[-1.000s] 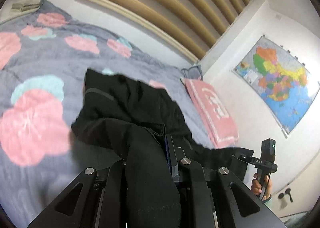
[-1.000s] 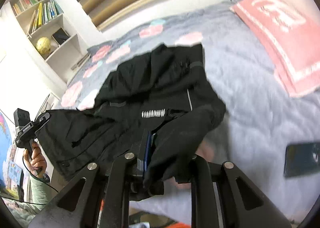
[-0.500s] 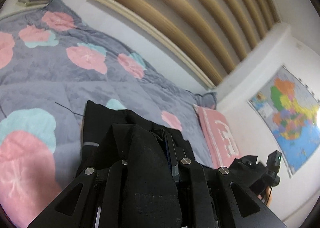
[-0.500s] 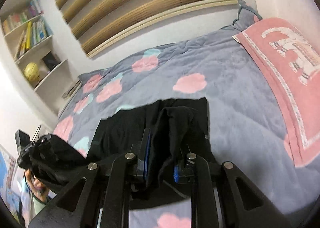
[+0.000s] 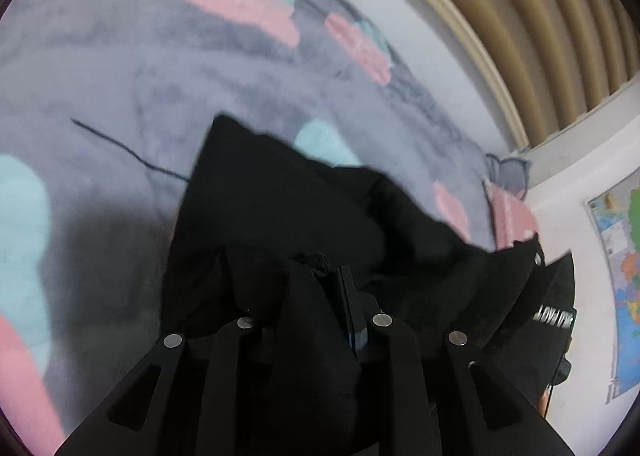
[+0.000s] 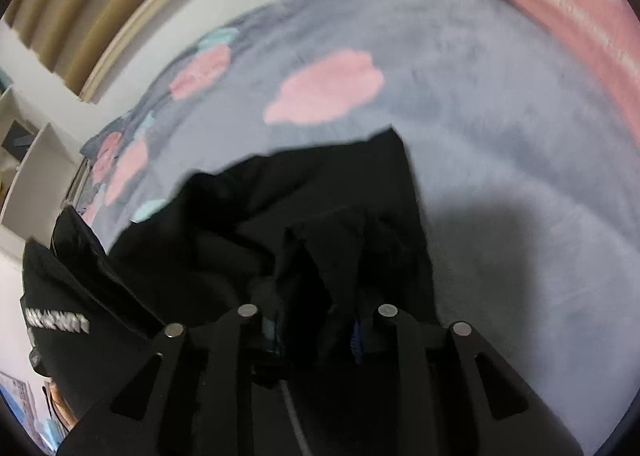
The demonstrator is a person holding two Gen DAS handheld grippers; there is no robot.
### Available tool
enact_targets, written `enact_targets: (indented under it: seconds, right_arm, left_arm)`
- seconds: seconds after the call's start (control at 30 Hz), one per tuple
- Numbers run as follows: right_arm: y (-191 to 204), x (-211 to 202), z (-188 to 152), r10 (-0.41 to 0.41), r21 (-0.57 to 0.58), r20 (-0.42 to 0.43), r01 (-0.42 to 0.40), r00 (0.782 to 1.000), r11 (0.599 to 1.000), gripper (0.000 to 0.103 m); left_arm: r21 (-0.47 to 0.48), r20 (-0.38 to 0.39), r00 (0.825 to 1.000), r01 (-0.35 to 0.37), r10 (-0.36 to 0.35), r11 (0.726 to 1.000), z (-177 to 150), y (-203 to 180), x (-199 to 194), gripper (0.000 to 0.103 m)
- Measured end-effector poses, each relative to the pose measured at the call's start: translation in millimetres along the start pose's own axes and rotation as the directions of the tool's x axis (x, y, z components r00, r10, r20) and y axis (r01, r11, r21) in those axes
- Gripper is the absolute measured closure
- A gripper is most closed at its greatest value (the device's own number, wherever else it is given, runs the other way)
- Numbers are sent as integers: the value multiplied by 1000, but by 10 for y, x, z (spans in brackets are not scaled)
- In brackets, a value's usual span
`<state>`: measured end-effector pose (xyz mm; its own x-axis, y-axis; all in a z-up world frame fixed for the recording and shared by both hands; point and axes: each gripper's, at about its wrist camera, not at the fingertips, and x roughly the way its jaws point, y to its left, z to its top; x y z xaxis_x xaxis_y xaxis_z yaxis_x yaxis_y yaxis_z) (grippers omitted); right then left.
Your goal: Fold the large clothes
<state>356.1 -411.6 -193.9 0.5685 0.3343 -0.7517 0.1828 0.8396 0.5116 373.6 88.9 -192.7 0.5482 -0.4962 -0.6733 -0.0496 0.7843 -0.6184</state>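
A large black garment (image 5: 280, 207) with white lettering (image 5: 554, 318) is stretched between both grippers over a grey bed cover. My left gripper (image 5: 316, 296) is shut on a bunched edge of it, and the cloth hides most of the fingers. In the right wrist view the same garment (image 6: 320, 199) hangs forward, its far corner lying on the cover. My right gripper (image 6: 316, 320) is shut on another bunched edge. The lettering (image 6: 56, 322) shows at the lower left.
The grey bed cover (image 5: 120, 67) has pink and teal cloud shapes. A pink pillow (image 6: 568, 3) lies at the head of the bed. A slatted wooden headboard (image 5: 520, 15), a wall map (image 5: 624, 280) and white shelves (image 6: 24, 159) surround the bed.
Both grippers have lifted and carried the garment forward over the bed and tilted down toward the cover. The garment's far edge now lies farther up the cover.
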Motion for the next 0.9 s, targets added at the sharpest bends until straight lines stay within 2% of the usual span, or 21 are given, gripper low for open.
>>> enact_targets:
  seconds: [0.1, 0.23, 0.3, 0.33, 0.37, 0.4, 0.43, 0.47, 0.5, 0.57, 0.6, 0.63, 0.73, 0.83, 0.9]
  right_arm:
    - [-114, 125, -28, 25, 28, 2, -25, 1000, 999, 77]
    - [-93, 65, -25, 33, 14, -4, -33, 999, 999, 76]
    - [-68, -64, -53, 40, -8, -2, -40, 999, 999, 73]
    - [-67, -144, -65, 48, -14, 2, -48, 999, 999, 71]
    - [-64, -291, -100, 62, -27, 14, -62, 998, 998, 68]
    - [-52, -424, -131, 75, -44, 29, -73, 997, 996, 62]
    - [-37, -560, -159, 85, -66, 45, -82, 995, 994, 54]
    - [-29, -711, -189, 99, -89, 70, -92, 993, 992, 37]
    - [-21, -840, -219, 107, -107, 97, -96, 990, 990, 21]
    - [-11, -1094, -275, 114, -152, 157, -90, 981, 984, 15]
    - [7, -1181, -293, 116, -179, 176, -84, 978, 980, 14]
    - [25, -1238, -297, 108, -207, 185, -69, 977, 976, 15]
    - [50, -1205, -245, 57, -247, 180, -11, 982, 969, 14]
    - [23, -1022, -140, 37, -259, 154, 5, 987, 966, 14]
    - [-21, -856, -46, 34, -265, 136, 3, 990, 964, 14]
  left_arm:
    - [-12, -15, 1000, 26, -26, 1000, 6, 65, 49, 79]
    - [83, -20, 999, 44, -42, 996, -49, -46, -101, 76]
    - [96, -8, 997, 83, -83, 992, -97, -69, -303, 71]
    - [102, -2, 990, 138, -139, 985, -140, -67, -484, 68]
    - [114, 7, 983, 181, -183, 977, -162, -70, -621, 61]
    - [130, 19, 975, 218, -222, 967, -185, -74, -763, 49]
    - [165, 59, 956, 274, -286, 948, -237, -73, -1017, 43]
    - [187, 95, 942, 300, -321, 935, -266, -75, -1175, 32]
    - [219, 158, 921, 320, -357, 922, -312, -66, -1412, 20]
    - [249, 231, 894, 327, -384, 912, -337, -57, -1703, 18]
    - [252, 239, 890, 329, -388, 910, -323, -59, -1763, 17]
    - [252, 240, 896, 313, -373, 915, -284, -61, -1810, 17]
    - [239, 238, 934, 209, -266, 948, -146, -79, -1682, 17]
    - [219, 169, 969, 143, -182, 965, 25, -45, -1325, 17]
    - [208, 126, 984, 99, -127, 973, 126, -8, -1072, 17]
